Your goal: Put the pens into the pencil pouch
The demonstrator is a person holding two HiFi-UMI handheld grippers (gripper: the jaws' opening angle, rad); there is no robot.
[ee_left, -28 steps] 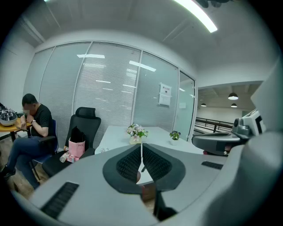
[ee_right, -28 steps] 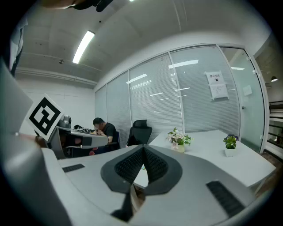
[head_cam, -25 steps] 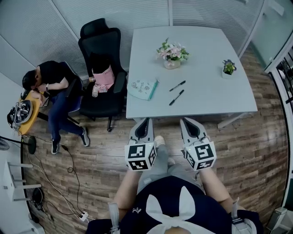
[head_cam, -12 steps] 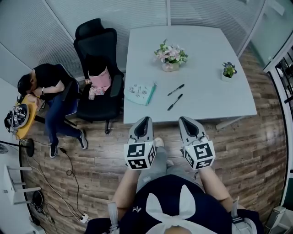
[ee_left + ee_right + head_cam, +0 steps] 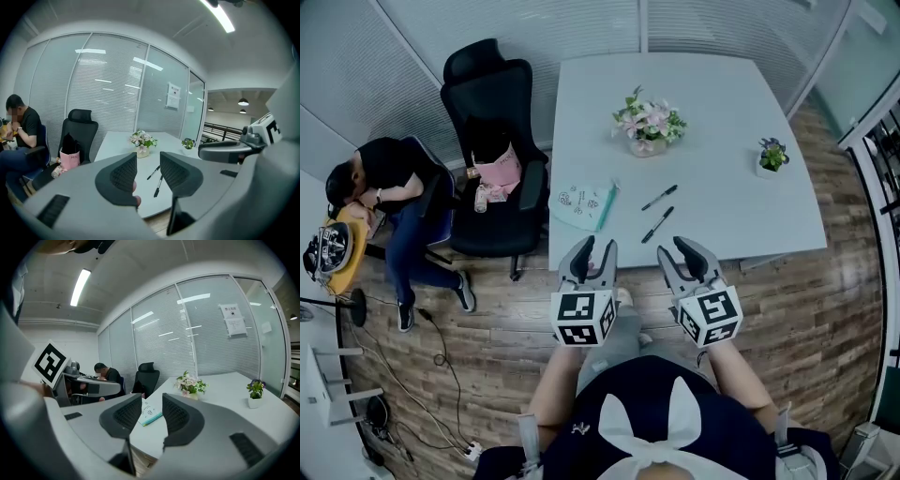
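Jaws have just been opening on both sides. The left gripper (image 5: 598, 246) and right gripper (image 5: 677, 249) now stand fairly wide, w/ nothing btwn either pair. I've also closed in on the table (image 5: 712, 122); its near edge is now right at the fingertips, where a sec ago there was bare floor btwn us. The two pens (image 5: 660, 198) lie side by side on the top, just beyond the right gripper and untouched. The pencil pouch (image 5: 579, 206) sits at the near left corner, near the pens and ahead of the left gripper. So approach is done and the pick hasn't started. The pouch zip is prob. shut, but it's too small from here to say. My read: left steadies the pouch, right goes for the nearer pen.
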